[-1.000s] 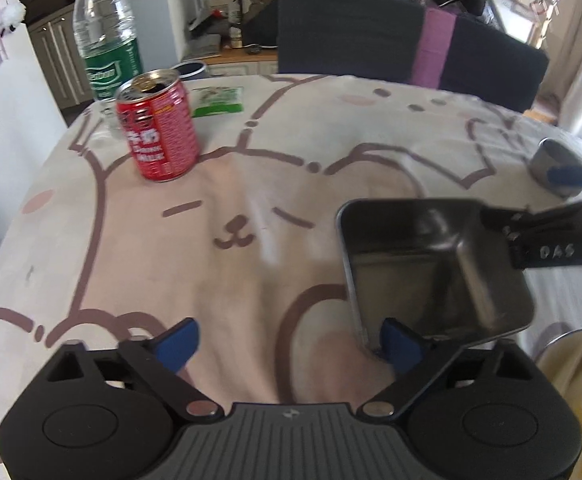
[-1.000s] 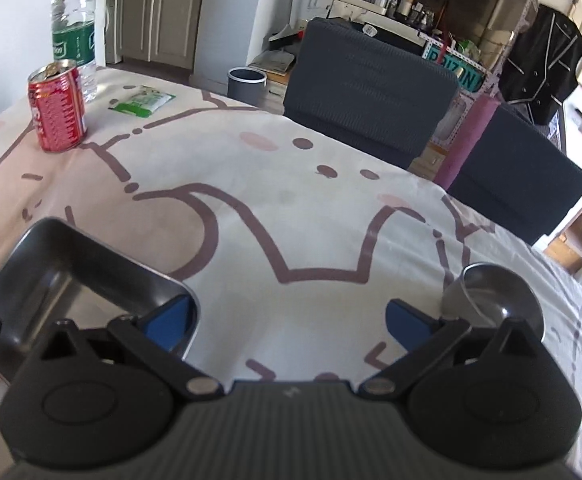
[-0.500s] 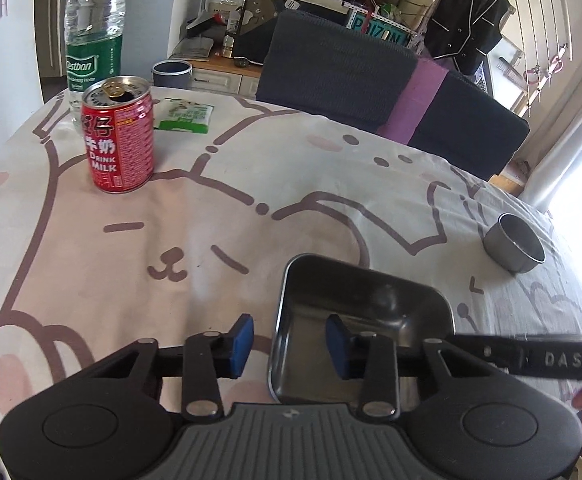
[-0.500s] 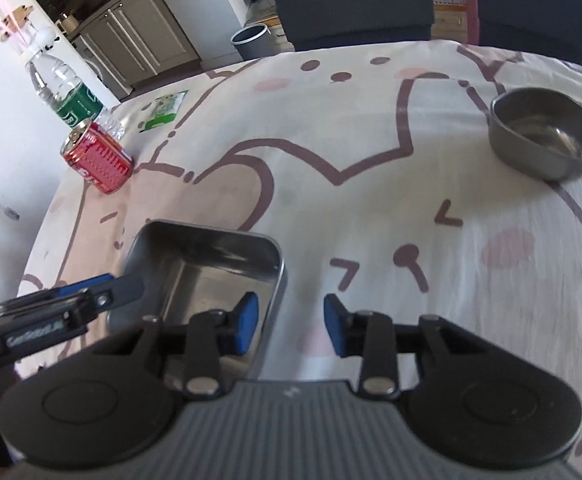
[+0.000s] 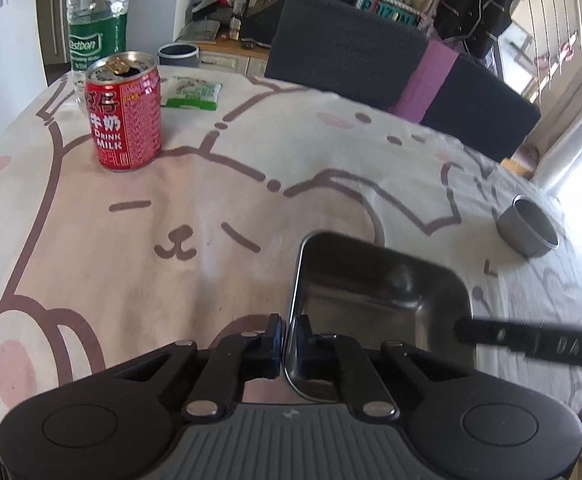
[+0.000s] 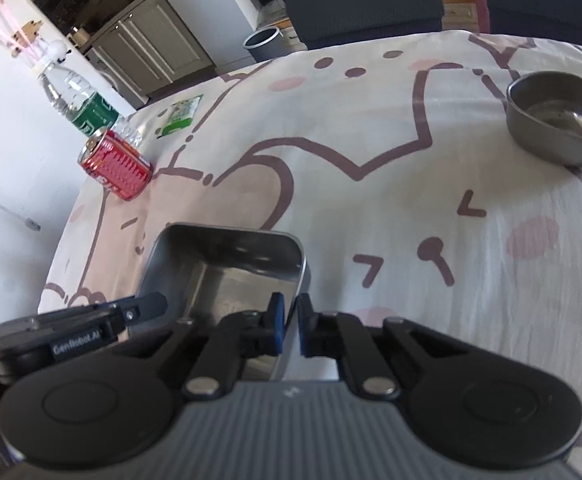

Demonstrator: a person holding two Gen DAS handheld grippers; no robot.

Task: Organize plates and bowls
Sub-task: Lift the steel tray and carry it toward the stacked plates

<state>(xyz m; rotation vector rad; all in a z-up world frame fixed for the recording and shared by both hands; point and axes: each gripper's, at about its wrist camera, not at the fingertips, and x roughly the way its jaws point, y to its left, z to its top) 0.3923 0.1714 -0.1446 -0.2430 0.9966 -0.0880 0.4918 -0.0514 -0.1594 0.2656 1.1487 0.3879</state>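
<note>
A rectangular steel tray (image 5: 375, 304) sits on the cartoon tablecloth. My left gripper (image 5: 289, 334) is shut on the tray's left wall. My right gripper (image 6: 289, 322) is shut on the tray's right wall (image 6: 297, 276), and its finger shows across the tray in the left wrist view (image 5: 531, 344). The left gripper also shows in the right wrist view (image 6: 75, 336). A small round steel bowl (image 5: 529, 232) stands apart at the far right, seen too in the right wrist view (image 6: 559, 120).
A red milk can (image 5: 123, 112), a water bottle (image 5: 97, 20) and a green packet (image 5: 191, 92) stand at the table's far left. Dark chairs (image 5: 347, 48) stand behind the table. The tablecloth (image 5: 211, 208) spreads between the can and the tray.
Both grippers were open a second ago; they have closed onto opposite walls of the steel tray. The views have shifted as the tray is gripped.
</note>
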